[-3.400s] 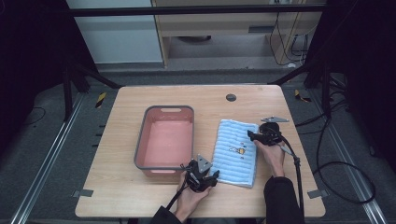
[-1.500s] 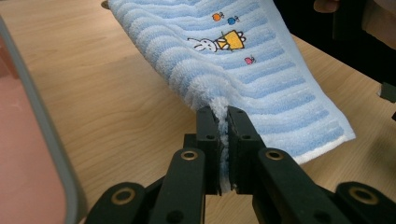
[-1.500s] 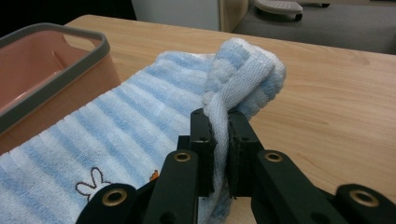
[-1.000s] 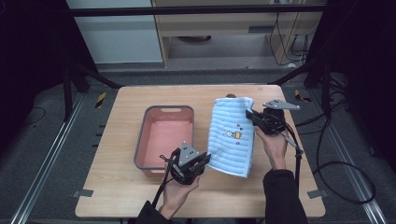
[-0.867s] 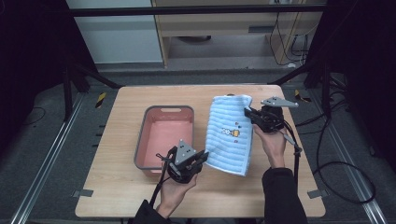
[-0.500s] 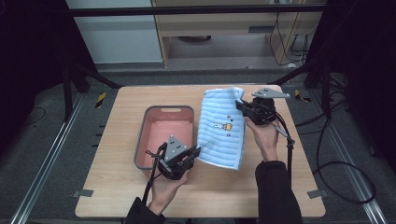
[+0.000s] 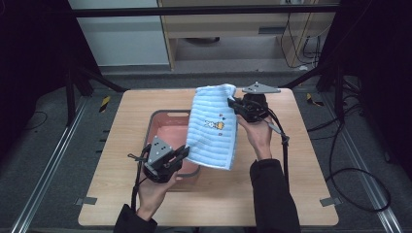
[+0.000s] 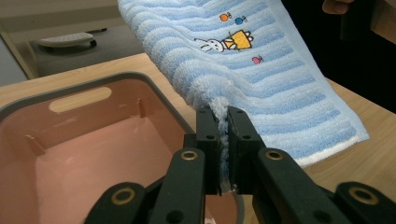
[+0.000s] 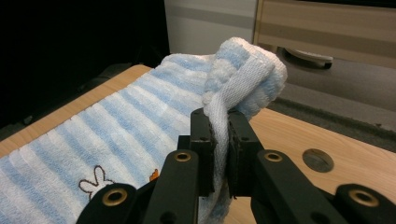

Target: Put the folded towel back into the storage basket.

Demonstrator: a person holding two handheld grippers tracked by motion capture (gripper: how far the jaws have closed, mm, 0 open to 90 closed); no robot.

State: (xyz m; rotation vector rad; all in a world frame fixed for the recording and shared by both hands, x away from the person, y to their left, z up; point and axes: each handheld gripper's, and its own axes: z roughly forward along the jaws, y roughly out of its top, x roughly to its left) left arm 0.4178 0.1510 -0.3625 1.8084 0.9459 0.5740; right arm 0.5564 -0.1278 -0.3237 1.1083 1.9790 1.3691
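Note:
A blue and white striped towel (image 7: 213,127) with a small rabbit picture hangs stretched between both grippers, lifted off the wooden table (image 7: 291,160). My left gripper (image 7: 183,151) is shut on the towel's near corner (image 8: 223,122), low over the front right part of the pink tub (image 7: 165,127). My right gripper (image 7: 231,103) is shut on the towel's far, bunched corner (image 9: 238,70), held higher toward the table's back. The towel (image 8: 261,60) slopes down from the right gripper to the left one and partly covers the tub's right side.
The pink tub (image 8: 70,140) has nothing in it and has a handle slot in its far wall. A round hole (image 9: 317,160) sits in the tabletop near the right gripper. A cabinet stands beyond the table's far edge.
Both grippers have risen and moved left with the towel. It lay flat to the right of the tub earlier; now it hangs in the air, partly over the tub.

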